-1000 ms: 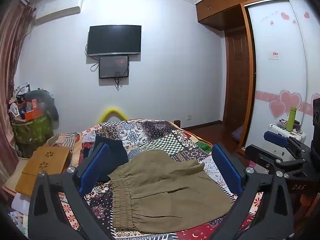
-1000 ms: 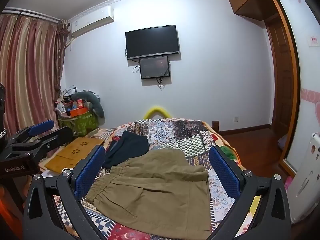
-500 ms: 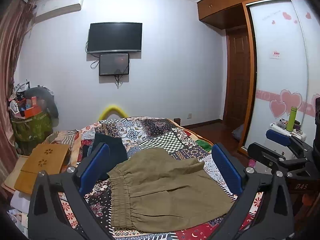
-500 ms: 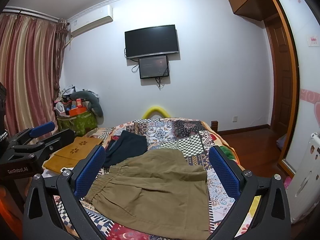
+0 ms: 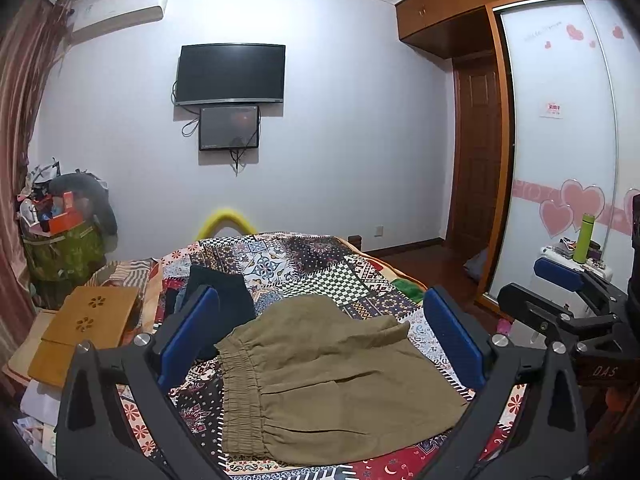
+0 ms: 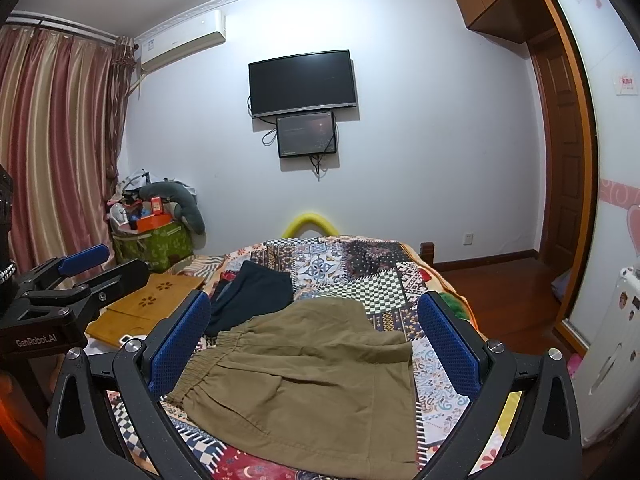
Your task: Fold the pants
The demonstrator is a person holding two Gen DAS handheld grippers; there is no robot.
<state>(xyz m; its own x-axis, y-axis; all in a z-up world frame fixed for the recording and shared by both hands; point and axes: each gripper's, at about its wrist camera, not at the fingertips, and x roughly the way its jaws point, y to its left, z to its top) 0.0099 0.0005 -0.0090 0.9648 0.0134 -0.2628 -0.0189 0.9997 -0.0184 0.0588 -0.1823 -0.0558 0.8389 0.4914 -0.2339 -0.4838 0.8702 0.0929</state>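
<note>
Pants: olive-khaki pants (image 5: 336,380) lie on the patchwork quilt (image 5: 320,268) of the bed, at its near end; folded into a compact block; elastic waistband (image 5: 240,392) on the left, gathered and ruffled; upper layer ends in a loose flap with a crease at the right; lying flat, touched by neither tool.

Left gripper: left gripper (image 5: 320,340) held above the near edge of the bed, pointing along it toward the far wall; jaws spread wide, the pants showing between the blue pads (image 5: 188,336); nothing held; seen also from the right wrist camera at far left (image 6: 84,276), likewise apart.

Right gripper: right gripper (image 6: 316,340) beside the left one, same heading; jaws wide apart, blue pads (image 6: 448,344) framing the pants (image 6: 304,376); empty; visible from the left wrist camera at far right (image 5: 568,284).

Other cloth: dark navy garment (image 5: 224,300) on the quilt beyond the waistband, just beside the pants at the far left; whether the two overlap, cannot tell.

Bedside: wooden lap tray (image 5: 88,324) left of the bed, with flower cut-outs; green bin (image 5: 60,256) heaped with clutter in the corner behind it.

Wall: black television (image 5: 231,74) mounted high, smaller screen (image 5: 229,127) directly under it; air conditioner (image 5: 120,16) upper left.

Right side: green bottle (image 5: 582,238) on a white unit by the wardrobe door with pink hearts.
</note>
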